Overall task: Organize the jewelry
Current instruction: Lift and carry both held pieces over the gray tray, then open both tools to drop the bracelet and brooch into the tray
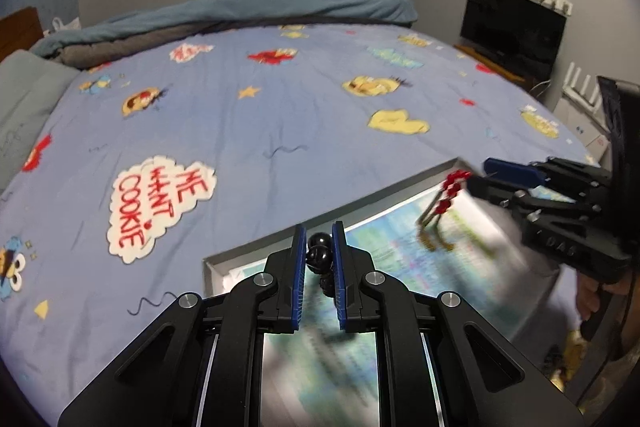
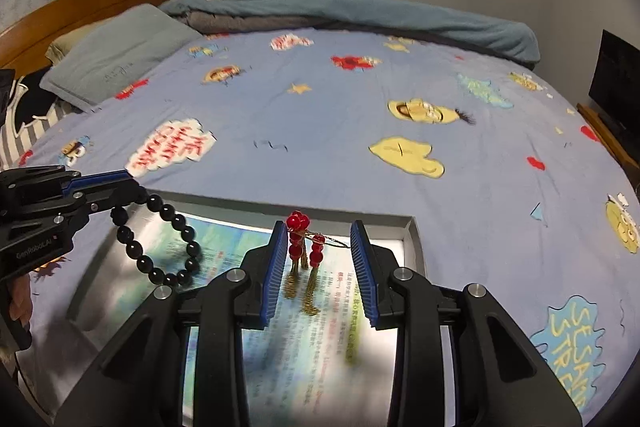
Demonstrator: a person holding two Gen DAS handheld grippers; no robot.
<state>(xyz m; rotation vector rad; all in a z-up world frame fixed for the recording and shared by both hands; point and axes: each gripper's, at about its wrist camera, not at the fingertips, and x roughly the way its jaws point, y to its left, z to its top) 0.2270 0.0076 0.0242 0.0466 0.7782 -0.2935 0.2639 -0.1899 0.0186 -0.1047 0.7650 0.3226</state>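
L tongs (image 1: 319,247) clamped on black beads (image 2: 160,247). R tongs (image 2: 318,243) apart, red earring (image 2: 306,247) seemingly hooked between them, both over tray (image 2: 412,231) on bed (image 1: 280,115)

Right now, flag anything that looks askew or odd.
Nothing is damaged or spilled. The red bead earrings hang against one pad only of the right claw, a thin hoop spanning to the other, so that hold looks lopsided.

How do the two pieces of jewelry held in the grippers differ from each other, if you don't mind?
The black bead bracelet is one closed loop of large dark beads; the red bead earrings have a few small red beads with gold tassels. The left gripper holds the bracelet, the right gripper the earrings. Both dangle over the tray.
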